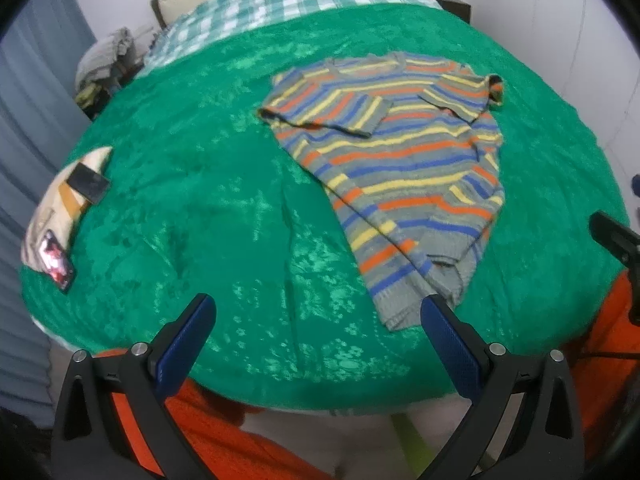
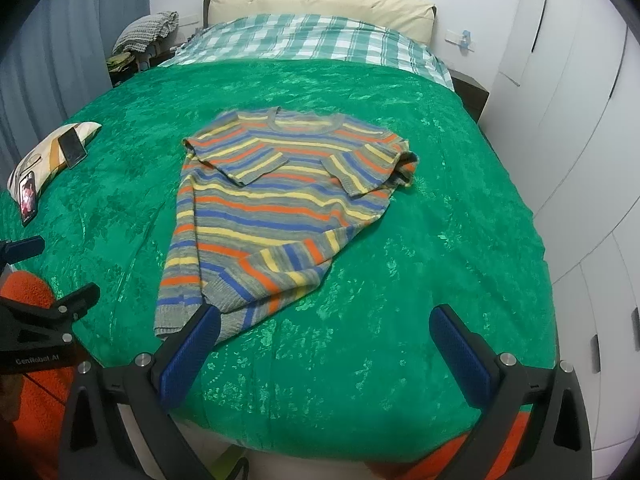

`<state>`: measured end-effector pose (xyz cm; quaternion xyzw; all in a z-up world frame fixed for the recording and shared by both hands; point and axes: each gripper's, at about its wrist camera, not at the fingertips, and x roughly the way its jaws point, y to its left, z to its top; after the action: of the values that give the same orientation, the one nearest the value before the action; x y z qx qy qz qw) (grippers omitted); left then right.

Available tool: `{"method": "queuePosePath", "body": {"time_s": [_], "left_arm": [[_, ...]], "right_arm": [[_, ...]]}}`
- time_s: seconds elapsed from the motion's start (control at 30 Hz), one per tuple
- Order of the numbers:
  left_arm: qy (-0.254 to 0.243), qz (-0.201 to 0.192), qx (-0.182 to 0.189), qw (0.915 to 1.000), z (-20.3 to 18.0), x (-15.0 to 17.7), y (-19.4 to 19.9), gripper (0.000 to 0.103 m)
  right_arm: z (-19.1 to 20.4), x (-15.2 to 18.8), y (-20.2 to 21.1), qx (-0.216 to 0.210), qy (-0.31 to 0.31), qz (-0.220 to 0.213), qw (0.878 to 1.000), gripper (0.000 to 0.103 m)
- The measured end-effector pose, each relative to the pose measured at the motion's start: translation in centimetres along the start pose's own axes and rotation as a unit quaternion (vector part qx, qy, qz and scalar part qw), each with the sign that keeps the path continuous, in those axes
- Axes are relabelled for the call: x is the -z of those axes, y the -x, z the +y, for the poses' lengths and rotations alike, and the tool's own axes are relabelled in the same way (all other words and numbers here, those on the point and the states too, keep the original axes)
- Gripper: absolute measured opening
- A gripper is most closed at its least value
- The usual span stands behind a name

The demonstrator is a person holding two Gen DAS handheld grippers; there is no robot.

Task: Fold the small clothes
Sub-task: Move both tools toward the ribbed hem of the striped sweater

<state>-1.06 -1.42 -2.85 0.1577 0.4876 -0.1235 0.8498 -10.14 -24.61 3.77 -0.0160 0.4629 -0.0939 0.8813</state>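
Observation:
A small striped sweater point(image 1: 404, 168) point(image 2: 276, 208), grey with orange, yellow and blue bands, lies flat on the green bedspread point(image 1: 224, 208) point(image 2: 420, 264). Both sleeves are folded in over its chest, and its sides are turned inward. My left gripper point(image 1: 318, 312) hangs open above the bed's near edge, with the sweater's hem just beyond its right finger. My right gripper point(image 2: 326, 320) is open too; its left fingertip overlaps the hem in the picture, whether it touches I cannot tell. Nothing sits between either pair of jaws. The left gripper point(image 2: 48, 312) shows at the right wrist view's left edge.
A patterned pillow point(image 1: 60, 200) point(image 2: 48, 152) at the bed's left edge carries two phones point(image 1: 58, 260) point(image 2: 28, 196). A checked sheet point(image 2: 312, 40) and cream headboard point(image 2: 320, 4) lie at the far end. White wardrobe doors point(image 2: 580, 120) line the right side. Orange clothing of the person point(image 1: 224, 432) shows below.

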Motion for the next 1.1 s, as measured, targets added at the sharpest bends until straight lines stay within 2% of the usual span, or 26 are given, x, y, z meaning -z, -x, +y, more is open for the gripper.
{"method": "queuePosePath", "body": {"time_s": [0.2, 0.33, 0.43, 0.73, 0.97, 1.1], "left_arm": [[0.030, 0.018, 0.022, 0.9991, 1.1, 0.1, -0.3, 0.102], [0.041, 0.013, 0.020, 0.9989, 1.7, 0.0, -0.2, 0.102], [0.056, 0.010, 0.034, 0.9978, 2.1, 0.0, -0.1, 0.103], [0.039, 0.014, 0.054, 0.9977, 1.7, 0.0, -0.3, 0.103], [0.044, 0.015, 0.023, 0.9986, 2.1, 0.3, -0.5, 0.103], [0.060, 0.021, 0.034, 0.9974, 2.8, 0.6, -0.9, 0.103]], "right_arm": [[-0.2, 0.3, -0.3, -0.003, -0.005, 0.007, 1.000, 0.103], [-0.1, 0.5, -0.4, -0.004, -0.007, 0.007, 1.000, 0.103], [-0.1, 0.5, -0.4, -0.003, -0.006, 0.007, 1.000, 0.103], [-0.1, 0.7, -0.6, -0.007, -0.006, 0.009, 1.000, 0.103], [0.0, 0.7, -0.7, -0.008, -0.007, 0.010, 1.000, 0.103], [0.1, 0.7, -0.8, -0.009, -0.008, 0.011, 1.000, 0.103]]}}
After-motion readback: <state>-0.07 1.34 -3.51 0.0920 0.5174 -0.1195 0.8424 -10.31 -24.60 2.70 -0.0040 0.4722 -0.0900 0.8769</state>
